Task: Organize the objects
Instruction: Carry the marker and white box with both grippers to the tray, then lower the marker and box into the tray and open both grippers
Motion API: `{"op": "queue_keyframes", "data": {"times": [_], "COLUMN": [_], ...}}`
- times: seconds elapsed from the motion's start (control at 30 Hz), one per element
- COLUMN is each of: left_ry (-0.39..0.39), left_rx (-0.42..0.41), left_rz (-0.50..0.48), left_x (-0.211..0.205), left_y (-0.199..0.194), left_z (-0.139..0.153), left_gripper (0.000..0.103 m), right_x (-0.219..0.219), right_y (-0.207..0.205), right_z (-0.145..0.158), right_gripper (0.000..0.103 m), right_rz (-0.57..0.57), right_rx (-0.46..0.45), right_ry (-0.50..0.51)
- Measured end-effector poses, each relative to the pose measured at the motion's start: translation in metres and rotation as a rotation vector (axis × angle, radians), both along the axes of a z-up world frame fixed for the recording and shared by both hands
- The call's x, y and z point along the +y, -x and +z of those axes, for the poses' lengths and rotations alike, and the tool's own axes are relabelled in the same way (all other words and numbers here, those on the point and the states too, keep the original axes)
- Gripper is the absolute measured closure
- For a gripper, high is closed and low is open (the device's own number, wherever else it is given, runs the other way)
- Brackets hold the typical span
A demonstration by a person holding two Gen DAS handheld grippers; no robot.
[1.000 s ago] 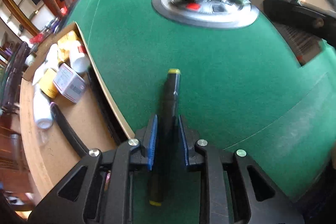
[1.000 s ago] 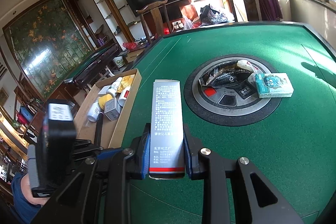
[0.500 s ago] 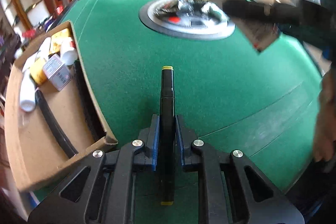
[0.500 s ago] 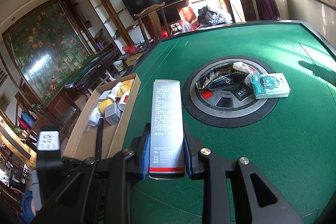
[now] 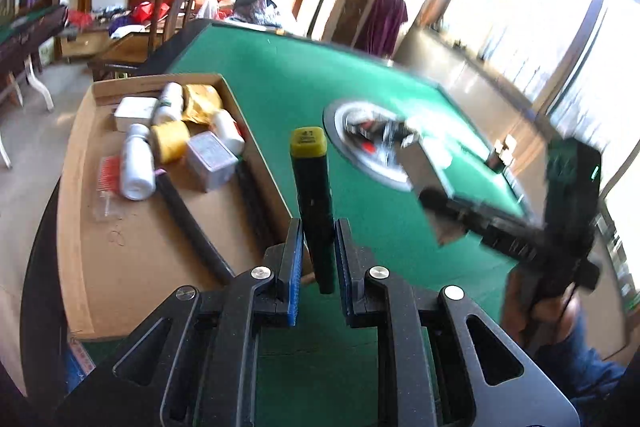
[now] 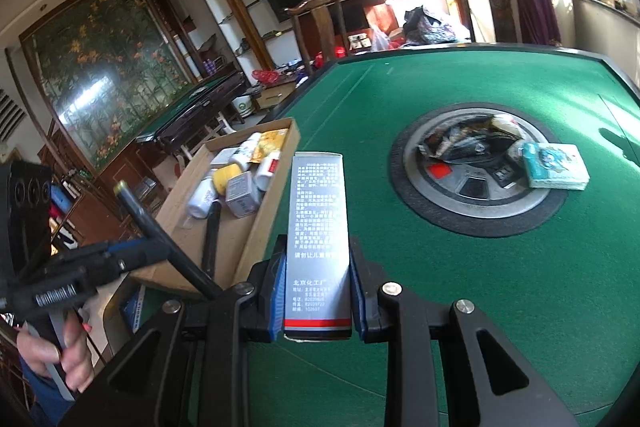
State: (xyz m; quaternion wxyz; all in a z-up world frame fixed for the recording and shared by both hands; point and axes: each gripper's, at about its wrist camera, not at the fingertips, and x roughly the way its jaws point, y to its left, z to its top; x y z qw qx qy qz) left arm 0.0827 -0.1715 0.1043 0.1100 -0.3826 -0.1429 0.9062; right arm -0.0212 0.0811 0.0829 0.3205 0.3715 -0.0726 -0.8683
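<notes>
**Marker lifted clear, both grippers loaded beside the box**

Lifted off the green felt since a second ago, the black marker is now standing up out of the left gripper, its yellow cap raised toward the room instead of lying flat on the worktop. That gripper is clamping the marker low on the barrel, its blue pads pressing from both sides, and it is hanging close to the near corner of the cardboard box, where bottles, a yellow roll and a small carton are already lying.

In the right wrist view, the right gripper is holding the tall grey carton near its bottom end, over the felt and just beside the box wall.

The marker is looking light, rigid and smooth; gripped low, its long upper part is free to swing, so a hold nearer the middle would be steadier, and the round barrel could be slipping between flat pads. The carton is looking light too, but thin card is crushing easily, so squeezing across its narrow faces near an end, where the folds stiffen it, seems the safer hold. Neither looks fragile enough to mind a short drop into the box.
</notes>
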Motion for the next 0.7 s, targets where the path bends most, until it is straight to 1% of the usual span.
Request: {"op": "queue_keyframes", "data": {"times": [0.07, 0.13, 0.23, 0.37, 0.43, 0.5, 0.57, 0.63, 0.7], "left_ry": [-0.001, -0.046, -0.068, -0.056, -0.065, -0.054, -0.04, -0.037, -0.041], "left_rx": [0.019, 0.03, 0.03, 0.004, -0.011, -0.016, -0.021, -0.03, -0.028], "left_rz": [0.043, 0.067, 0.101, 0.161, 0.163, 0.153, 0.145, 0.155, 0.163], "left_x": [-0.018, -0.034, -0.053, -0.072, -0.075, -0.072, -0.072, -0.075, -0.08], "left_y": [0.002, -0.002, -0.008, -0.009, -0.012, -0.018, -0.019, -0.021, -0.024], "left_z": [0.003, 0.003, 0.001, -0.009, -0.015, -0.02, -0.024, -0.026, -0.027], "left_gripper": [0.089, 0.089, 0.089, 0.089, 0.089, 0.089, 0.089, 0.089, 0.089], "right_x": [-0.012, -0.028, -0.053, -0.095, -0.111, -0.125, -0.136, -0.145, -0.154], "right_y": [-0.003, -0.007, -0.01, -0.012, -0.011, -0.011, -0.006, 0.0, 0.006], "right_z": [0.003, 0.006, 0.008, 0.003, -0.004, -0.009, -0.014, -0.021, -0.032], "right_gripper": [0.077, 0.077, 0.077, 0.077, 0.077, 0.077, 0.077, 0.077, 0.077], "right_rz": [0.02, 0.041, 0.079, 0.13, 0.16, 0.174, 0.172, 0.157, 0.13], "right_rx": [0.004, 0.017, 0.022, 0.02, -0.012, -0.017, -0.025, -0.052, -0.092], "right_ry": [0.003, -0.002, -0.016, -0.076, -0.08, -0.101, -0.123, -0.155, -0.211]}}
